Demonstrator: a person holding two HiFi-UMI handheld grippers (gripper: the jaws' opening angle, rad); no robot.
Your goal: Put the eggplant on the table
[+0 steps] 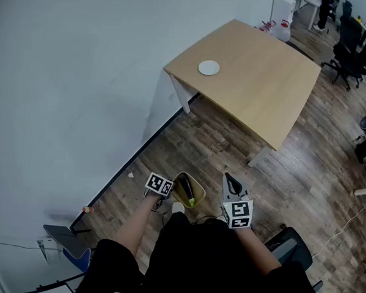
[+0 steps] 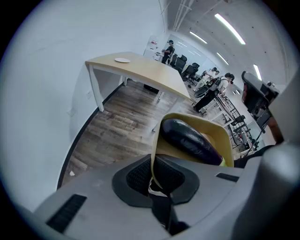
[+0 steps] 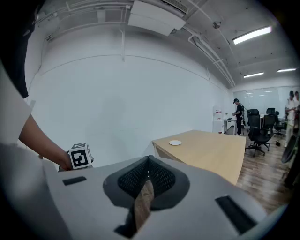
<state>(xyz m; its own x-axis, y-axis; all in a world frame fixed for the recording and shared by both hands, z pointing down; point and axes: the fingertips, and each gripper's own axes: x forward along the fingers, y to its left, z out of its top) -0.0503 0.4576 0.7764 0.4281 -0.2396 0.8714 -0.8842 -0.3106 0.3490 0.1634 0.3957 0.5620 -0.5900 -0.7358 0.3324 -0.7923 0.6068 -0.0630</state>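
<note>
The wooden table (image 1: 259, 85) stands well apart across the floor; the yellow bowl (image 2: 220, 133) serves as a carrier, with the eggplant (image 2: 190, 138) lying inside it; the left gripper (image 2: 152, 161) pinches the bowl's near rim, angled down, likely to keep it level; the right gripper (image 3: 148, 161), jaws together on nothing, seems kept free; a small white disc (image 1: 208, 67) sits near the tabletop's wall-side corner
</note>
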